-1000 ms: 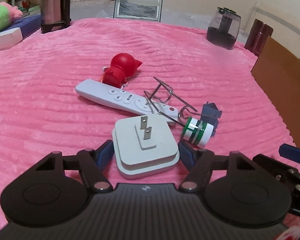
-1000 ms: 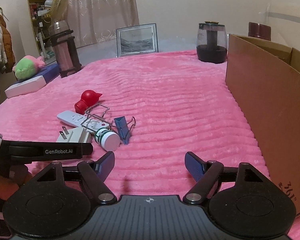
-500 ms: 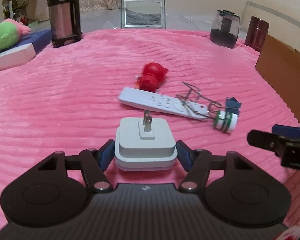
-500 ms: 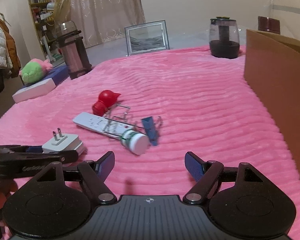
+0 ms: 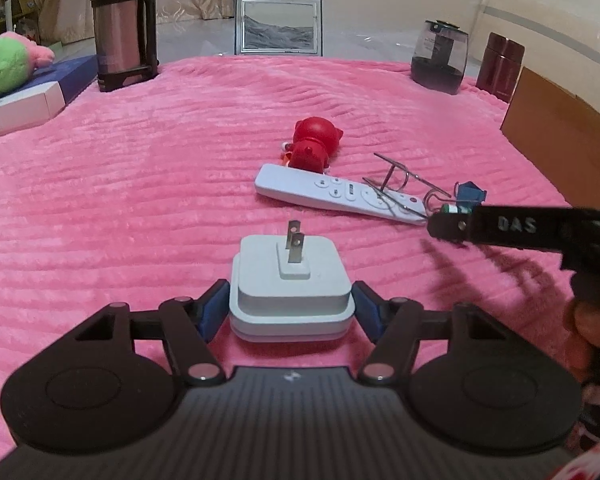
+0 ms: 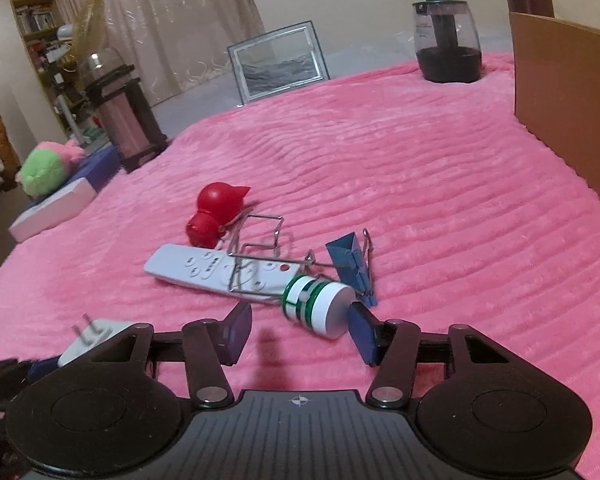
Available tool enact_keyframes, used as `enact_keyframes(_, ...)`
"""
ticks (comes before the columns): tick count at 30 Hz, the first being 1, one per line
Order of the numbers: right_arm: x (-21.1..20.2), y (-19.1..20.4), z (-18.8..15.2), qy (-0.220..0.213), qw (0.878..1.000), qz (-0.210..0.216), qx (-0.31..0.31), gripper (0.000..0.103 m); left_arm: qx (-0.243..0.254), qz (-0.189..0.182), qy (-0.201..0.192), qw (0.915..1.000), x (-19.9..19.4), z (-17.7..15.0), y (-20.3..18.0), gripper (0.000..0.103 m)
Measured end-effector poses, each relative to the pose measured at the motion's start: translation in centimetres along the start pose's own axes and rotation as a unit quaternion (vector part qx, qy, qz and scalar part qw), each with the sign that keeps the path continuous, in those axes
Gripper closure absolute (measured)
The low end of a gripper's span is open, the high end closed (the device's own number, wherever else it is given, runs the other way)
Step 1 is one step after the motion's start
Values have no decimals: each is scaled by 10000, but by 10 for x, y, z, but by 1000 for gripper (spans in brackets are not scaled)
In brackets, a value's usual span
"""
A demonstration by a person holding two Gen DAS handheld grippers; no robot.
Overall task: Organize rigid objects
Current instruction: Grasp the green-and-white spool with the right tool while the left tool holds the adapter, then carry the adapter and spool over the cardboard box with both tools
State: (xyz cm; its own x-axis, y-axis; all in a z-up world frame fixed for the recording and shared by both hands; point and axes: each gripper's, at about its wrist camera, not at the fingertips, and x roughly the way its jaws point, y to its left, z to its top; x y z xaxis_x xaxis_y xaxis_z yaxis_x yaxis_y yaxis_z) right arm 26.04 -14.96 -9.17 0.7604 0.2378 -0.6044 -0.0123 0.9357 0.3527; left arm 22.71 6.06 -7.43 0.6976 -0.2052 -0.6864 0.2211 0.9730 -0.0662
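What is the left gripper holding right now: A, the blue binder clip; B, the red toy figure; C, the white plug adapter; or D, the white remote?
C: in the left wrist view the left gripper has its blue pads pressed on both sides of the white plug adapter, prongs pointing up, while the remote lies farther off on the pink blanket.

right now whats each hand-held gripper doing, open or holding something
Left hand-held gripper: shut on the charger.
Right hand-held gripper: open, holding nothing, at the bottle.
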Motion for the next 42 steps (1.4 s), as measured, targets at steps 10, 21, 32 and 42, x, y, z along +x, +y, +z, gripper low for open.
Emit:
enact_keyframes(10, 9, 5, 1, 0, 9988, -425, -240, 69, -109, -167, -39, 9998, 2, -5, 1, 41)
enact_keyframes(21, -41, 2, -31, 217, 9926, -49, -1191, 75, 210, -282, 24, 9994, -14, -25, -21, 41)
enact_keyframes(32, -47, 0, -43, 150, 9900, -72, -1402, 75, 14, -59, -48, 10000, -8, -25, -21, 36)
enact_keyframes(42, -58, -1, -42, 69, 9885, 31, -1512, 75, 116, -26, 43, 9999, -9, -16, -26, 43)
